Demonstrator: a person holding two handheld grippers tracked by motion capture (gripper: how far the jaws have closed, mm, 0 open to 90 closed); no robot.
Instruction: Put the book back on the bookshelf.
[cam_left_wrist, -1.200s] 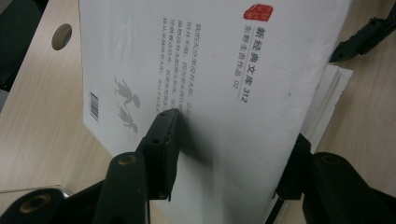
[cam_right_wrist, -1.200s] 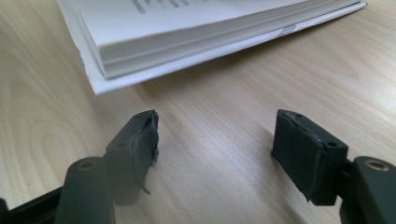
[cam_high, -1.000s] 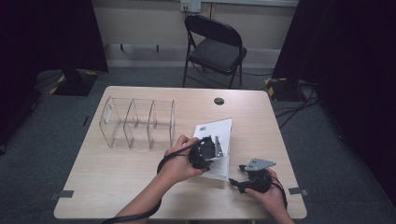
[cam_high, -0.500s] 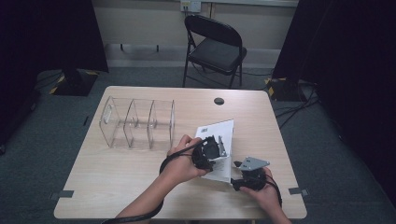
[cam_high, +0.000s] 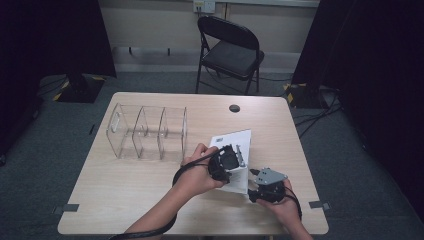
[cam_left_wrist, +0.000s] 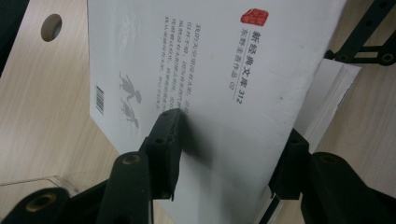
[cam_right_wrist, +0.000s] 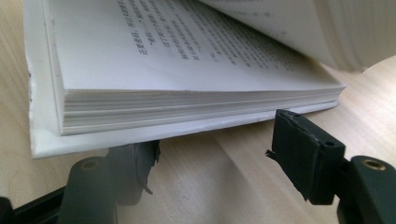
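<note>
Matt white paper book (cam_left_wrist: 219, 88) – pale wood-grain table (cam_high: 150, 200), clear plastic organizer (cam_high: 145, 131).

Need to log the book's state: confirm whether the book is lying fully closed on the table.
No: in the right gripper view the book is open, its upper pages lifted off the printed page beneath them.

Wooden table (cam_high: 125, 200) (light-grained), clear divider rack (cam_high: 147, 132), white book (cam_high: 235, 145)

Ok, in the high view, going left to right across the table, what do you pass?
Clear acrylic organizer → left gripper on the white book → right gripper at the book's near right corner.
</note>
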